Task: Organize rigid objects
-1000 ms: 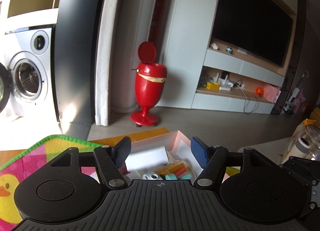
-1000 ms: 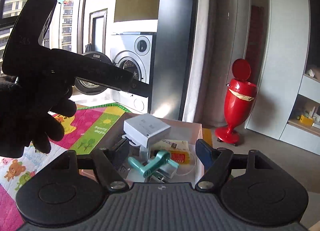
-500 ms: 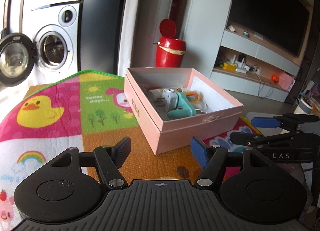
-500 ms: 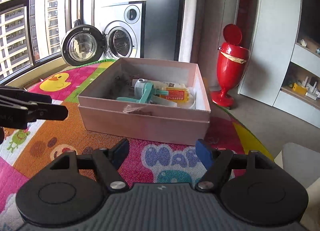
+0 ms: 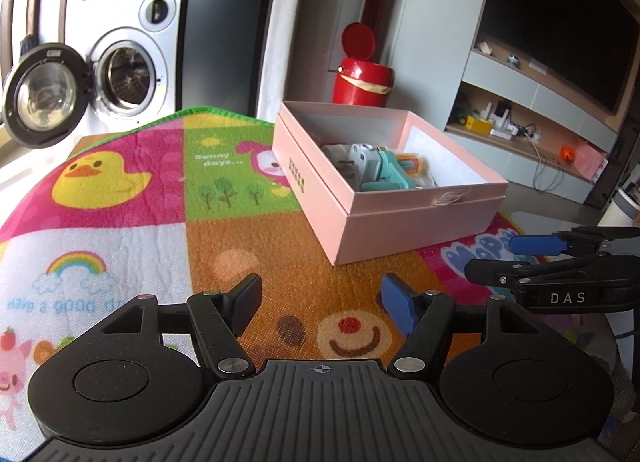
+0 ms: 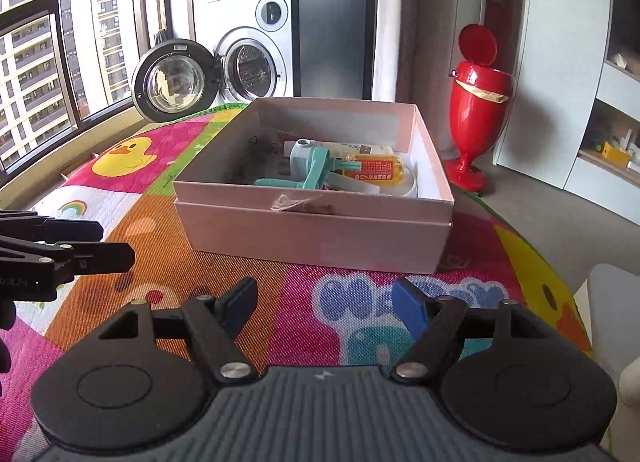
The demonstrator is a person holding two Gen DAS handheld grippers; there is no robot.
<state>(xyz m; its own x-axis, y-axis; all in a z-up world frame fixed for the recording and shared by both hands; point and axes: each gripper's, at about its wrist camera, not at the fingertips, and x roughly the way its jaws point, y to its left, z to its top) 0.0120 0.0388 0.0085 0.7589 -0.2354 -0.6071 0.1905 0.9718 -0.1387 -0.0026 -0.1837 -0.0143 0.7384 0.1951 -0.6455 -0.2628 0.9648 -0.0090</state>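
Left claw (image 5: 320, 304) is hovering spread and empty over the orange patch of the play mat (image 5: 120, 202), nothing lying between its fingers. From the left wrist view, the pink box (image 5: 400, 218) is sitting on the mat at about 1 o'clock, near but apart from the fingertips. Rigid bits are lying heaped inside it: a teal plastic piece (image 5: 390, 174) across a grey-white plug-like part (image 5: 356, 158), with something orange-yellow behind. The right claw (image 5: 532, 258) is showing at 3 o'clock, side-on, fingers apart, holding nothing. A washing machine (image 5: 120, 70) with its door open is standing at 11 o'clock and a red bin (image 5: 362, 78) at 12, both off the mat.

From the right wrist view, the right claw (image 6: 326, 306) is also spread and empty above the mat, the box (image 6: 312, 234) lying straight ahead at 12 o'clock, well clear of the pads. The teal piece (image 6: 316, 172) and an orange-labelled little bottle (image 6: 374, 168) are showing over the near wall. The left claw (image 6: 80, 248) is entering at 9 o'clock.

Judgement: sorting has not started; both claws are poised short of the box, so the step in hand is the approach. Next move probably calls for going over the near wall and dropping in from above, picking the topmost item, likely the teal piece, without snagging the tangle beneath or shoving the light box.
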